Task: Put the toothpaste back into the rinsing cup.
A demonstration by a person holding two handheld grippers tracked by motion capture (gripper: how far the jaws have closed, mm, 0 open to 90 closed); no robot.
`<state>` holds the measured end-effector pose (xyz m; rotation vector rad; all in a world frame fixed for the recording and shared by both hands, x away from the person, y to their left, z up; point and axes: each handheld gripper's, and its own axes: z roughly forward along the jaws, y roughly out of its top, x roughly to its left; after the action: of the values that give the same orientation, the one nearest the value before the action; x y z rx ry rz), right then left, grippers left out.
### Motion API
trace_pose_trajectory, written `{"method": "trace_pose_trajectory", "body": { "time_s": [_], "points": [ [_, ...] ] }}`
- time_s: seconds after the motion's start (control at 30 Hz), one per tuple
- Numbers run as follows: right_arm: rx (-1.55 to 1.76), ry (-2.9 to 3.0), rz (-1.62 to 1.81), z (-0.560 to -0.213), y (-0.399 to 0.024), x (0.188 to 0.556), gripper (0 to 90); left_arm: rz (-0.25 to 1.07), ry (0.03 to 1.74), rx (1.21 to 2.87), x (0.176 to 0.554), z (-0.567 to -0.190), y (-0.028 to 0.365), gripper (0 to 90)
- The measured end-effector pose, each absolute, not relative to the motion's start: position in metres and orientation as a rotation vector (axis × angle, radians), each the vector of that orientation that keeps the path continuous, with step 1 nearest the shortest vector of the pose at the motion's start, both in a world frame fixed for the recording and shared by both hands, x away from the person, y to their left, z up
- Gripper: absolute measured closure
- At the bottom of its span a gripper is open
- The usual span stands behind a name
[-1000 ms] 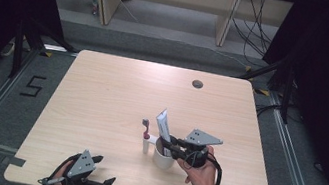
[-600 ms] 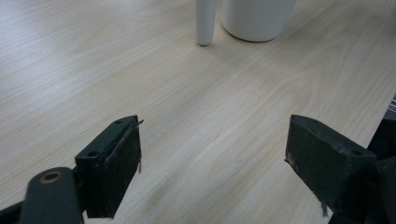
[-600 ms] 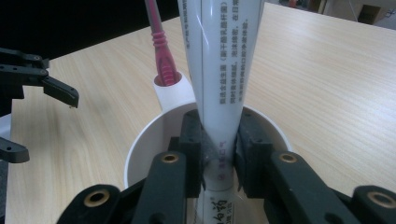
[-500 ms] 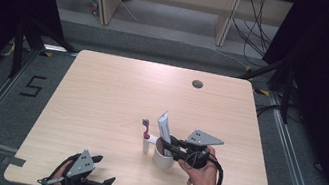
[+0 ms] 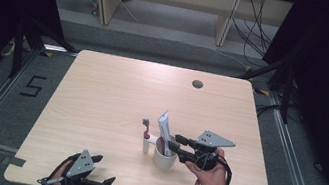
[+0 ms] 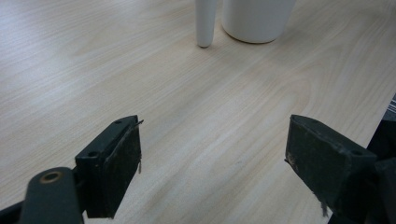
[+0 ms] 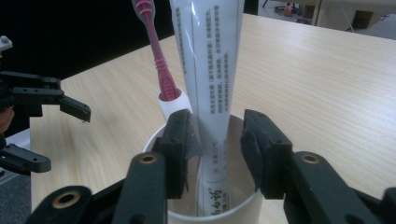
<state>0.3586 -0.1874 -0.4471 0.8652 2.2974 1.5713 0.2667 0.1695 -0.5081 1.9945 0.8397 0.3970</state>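
I am letting go of the toothpaste tube [image 7: 205,70] with my right claw [image 7: 219,149]: its 2 jaws have just been opening, and in the right gripper view I am seeing a sliver of daylight on each side of the tube, so the pads are no longer pressing on it, though it stands between them.

The risk I am judging first is the tube itself. It is leaning in the white cup [image 5: 164,157], tilted up and away from my right hand in the high view, tall and top-heavy above the rim. If I am pulling back crookedly, a pad could be catching its side and dragging it out, or tipping the light cup over. The cup could also be knocking the pink toothbrush [image 7: 156,51], which is standing in its own slim white holder [image 5: 146,143] just beside the cup.

The tube's lower end is sitting inside the cup, directly between my jaws and slightly nearer the left-hand pad [image 7: 184,140] in the right gripper view; the jaw tips are hovering at rim level.

My left claw [image 6: 212,172] is resting wide open and empty near the table's [image 5: 101,97] front edge, well apart from the cup.
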Motion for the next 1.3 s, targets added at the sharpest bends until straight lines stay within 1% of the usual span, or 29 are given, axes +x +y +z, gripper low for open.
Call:
{"method": "trace_pose_trajectory", "body": {
  "time_s": [0.2, 0.33, 0.43, 0.47, 0.5, 0.6, 0.87, 0.93, 1.1, 1.13, 1.17, 1.2, 1.27, 1.3],
  "points": [
    [0.916, 2.272, 1.587, -0.442, -0.2, 0.357, 54.6, 0.399, 0.836, 2.004, 0.267, -0.508, 0.169, 17.9],
    [0.934, 2.244, 1.605, -0.44, -0.204, 0.357, 53.0, 0.397, 0.84, 2.001, 0.267, -0.508, 0.169, 17.9],
    [0.962, 2.228, 1.588, -0.439, -0.212, 0.357, 49.1, 0.398, 0.839, 1.999, 0.267, -0.508, 0.169, 17.9],
    [1.004, 2.229, 1.591, -0.438, -0.213, 0.356, 49.0, 0.399, 0.839, 2.0, 0.266, -0.508, 0.169, 17.9],
    [0.974, 2.218, 1.59, -0.439, -0.216, 0.358, 48.9, 0.398, 0.839, 2.0, 0.267, -0.508, 0.169, 17.9],
    [1.02, 2.201, 1.57, -0.439, -0.224, 0.36, 44.1, 0.398, 0.839, 1.999, 0.267, -0.508, 0.17, 17.9],
    [1.097, 2.158, 1.541, -0.44, -0.239, 0.361, 37.2, 0.399, 0.841, 2.0, 0.267, -0.508, 0.171, 17.9],
    [1.141, 2.167, 1.548, -0.44, -0.239, 0.359, 37.1, 0.4, 0.842, 2.0, 0.267, -0.508, 0.171, 17.9],
    [1.132, 2.153, 1.522, -0.445, -0.249, 0.36, 34.4, 0.396, 0.845, 1.995, 0.267, -0.508, 0.171, 17.9],
    [1.177, 2.16, 1.521, -0.445, -0.249, 0.358, 34.1, 0.397, 0.846, 1.993, 0.267, -0.508, 0.171, 17.9],
    [1.17, 2.158, 1.516, -0.446, -0.252, 0.358, 33.5, 0.415, 0.837, 2.026, 0.268, -0.507, 0.174, 17.9],
    [1.153, 2.144, 1.502, -0.448, -0.256, 0.359, 32.1, 0.4, 0.847, 2.004, 0.267, -0.508, 0.172, 17.9],
    [1.164, 2.139, 1.497, -0.448, -0.26, 0.358, 31.7, 0.414, 0.838, 2.026, 0.268, -0.507, 0.174, 17.9],
    [1.164, 2.139, 1.497, -0.448, -0.26, 0.358, 31.7, 0.408, 0.847, 2.007, 0.267, -0.507, 0.173, 17.9]
  ]
}}
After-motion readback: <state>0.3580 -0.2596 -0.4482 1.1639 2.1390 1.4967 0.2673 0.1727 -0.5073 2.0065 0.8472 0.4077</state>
